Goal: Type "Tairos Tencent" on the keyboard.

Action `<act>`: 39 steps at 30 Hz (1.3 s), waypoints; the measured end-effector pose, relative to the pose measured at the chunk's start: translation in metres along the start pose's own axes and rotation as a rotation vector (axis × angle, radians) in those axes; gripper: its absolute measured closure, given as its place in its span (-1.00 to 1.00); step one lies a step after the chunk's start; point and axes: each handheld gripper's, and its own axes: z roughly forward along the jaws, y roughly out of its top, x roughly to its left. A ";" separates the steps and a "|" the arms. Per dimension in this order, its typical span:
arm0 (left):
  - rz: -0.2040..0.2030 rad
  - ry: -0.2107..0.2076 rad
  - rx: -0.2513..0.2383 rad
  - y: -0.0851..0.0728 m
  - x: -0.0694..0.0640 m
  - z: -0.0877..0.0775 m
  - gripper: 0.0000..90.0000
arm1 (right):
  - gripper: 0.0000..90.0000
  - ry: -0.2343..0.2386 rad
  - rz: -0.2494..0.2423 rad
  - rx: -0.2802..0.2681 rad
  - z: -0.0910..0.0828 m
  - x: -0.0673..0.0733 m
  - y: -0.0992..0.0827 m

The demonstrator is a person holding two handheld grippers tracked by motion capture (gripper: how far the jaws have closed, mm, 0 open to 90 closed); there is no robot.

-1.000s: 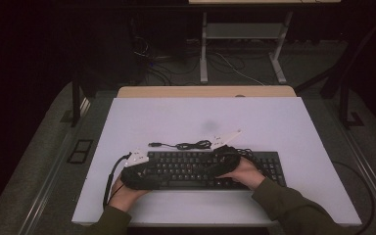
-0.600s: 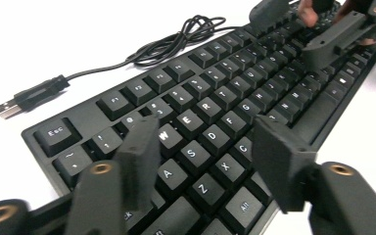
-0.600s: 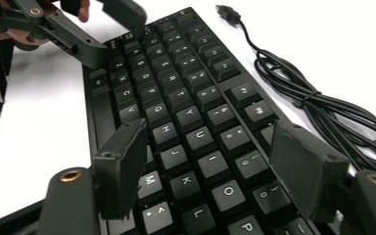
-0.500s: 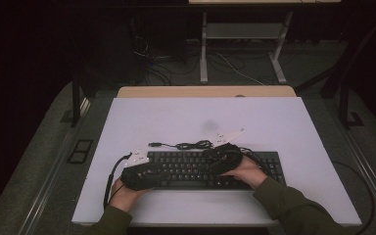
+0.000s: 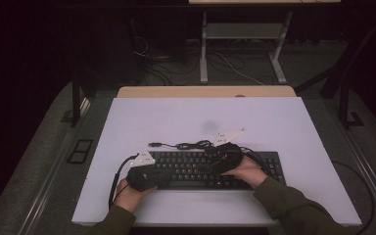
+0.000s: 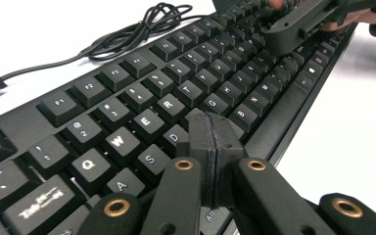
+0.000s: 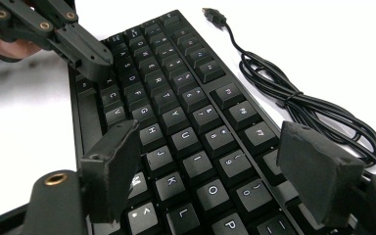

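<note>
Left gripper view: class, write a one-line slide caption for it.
Shut left gripper over the keyboard keys, coiled cable behind, right gripper farther along.

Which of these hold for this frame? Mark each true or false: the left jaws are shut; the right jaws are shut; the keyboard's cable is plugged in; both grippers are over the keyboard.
1. The left gripper has its jaws shut. True: the pads meet, with nothing between them.
2. The right gripper has its jaws shut. False: they stand wide apart above the keys.
3. The cable is plugged in. False: it lies coiled on the table, its plug free.
4. Both grippers are over the keyboard. True.
</note>
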 end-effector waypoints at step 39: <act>0.015 -0.011 0.021 0.002 -0.005 0.010 0.98 | -0.64 -0.027 -0.013 -0.002 0.000 0.002 -0.001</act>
